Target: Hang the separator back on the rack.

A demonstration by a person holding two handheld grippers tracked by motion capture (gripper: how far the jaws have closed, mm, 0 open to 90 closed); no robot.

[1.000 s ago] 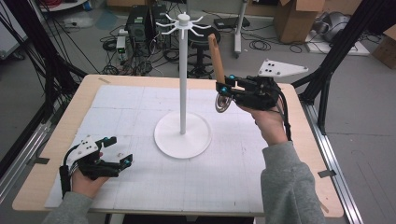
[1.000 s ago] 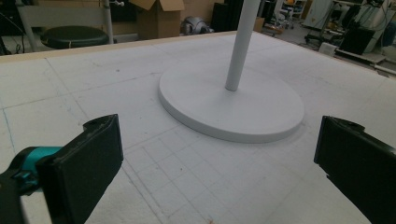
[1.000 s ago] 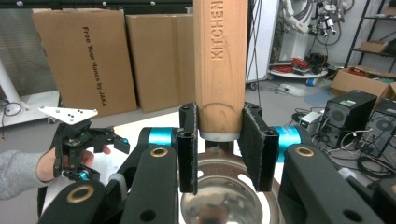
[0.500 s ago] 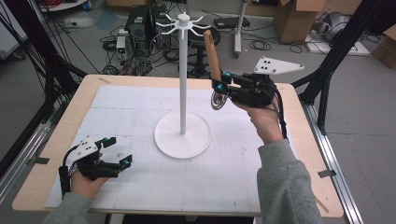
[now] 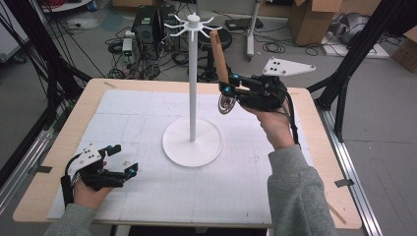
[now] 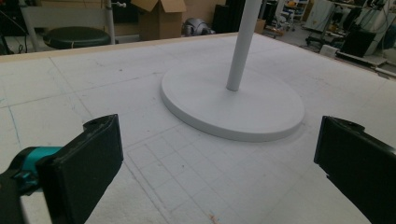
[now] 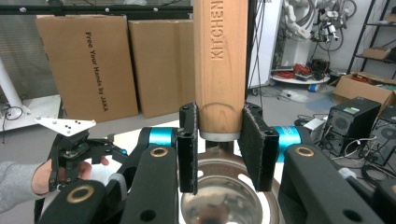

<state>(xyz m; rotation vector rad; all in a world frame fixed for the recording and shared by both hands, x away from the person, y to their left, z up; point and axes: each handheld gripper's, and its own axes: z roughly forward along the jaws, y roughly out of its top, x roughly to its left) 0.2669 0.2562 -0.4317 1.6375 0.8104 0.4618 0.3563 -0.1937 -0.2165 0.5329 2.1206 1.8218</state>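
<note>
A white stand rises from the middle of the mat, with a thin pole (image 5: 193,83), a round base (image 5: 193,142) and a ring of hooks (image 5: 193,20) on top. Right of the pole, my right gripper (image 5: 227,84) is raised and shut on a utensil where its wooden handle (image 5: 220,56) meets the metal. The handle points up to just right of the hooks, and the slotted metal head (image 5: 226,104) hangs below. In the right gripper view the pads (image 7: 254,149) press on the handle (image 7: 220,56) above the bowl (image 7: 224,196). My left gripper (image 5: 124,160) rests open on the mat at front left, its jaws (image 6: 217,154) empty and facing the base (image 6: 233,105).
The wooden table (image 5: 319,147) carries a white gridded mat (image 5: 147,113). Black frame posts (image 5: 354,54) stand at both sides. Beyond the far edge the floor holds cables, a computer case (image 5: 147,29), a stool (image 5: 223,37) and cardboard boxes (image 5: 310,19).
My right gripper has shifted slightly left and up with the utensil. The handle now stands more upright, its tip closer to the hooks. My left gripper has not moved.
</note>
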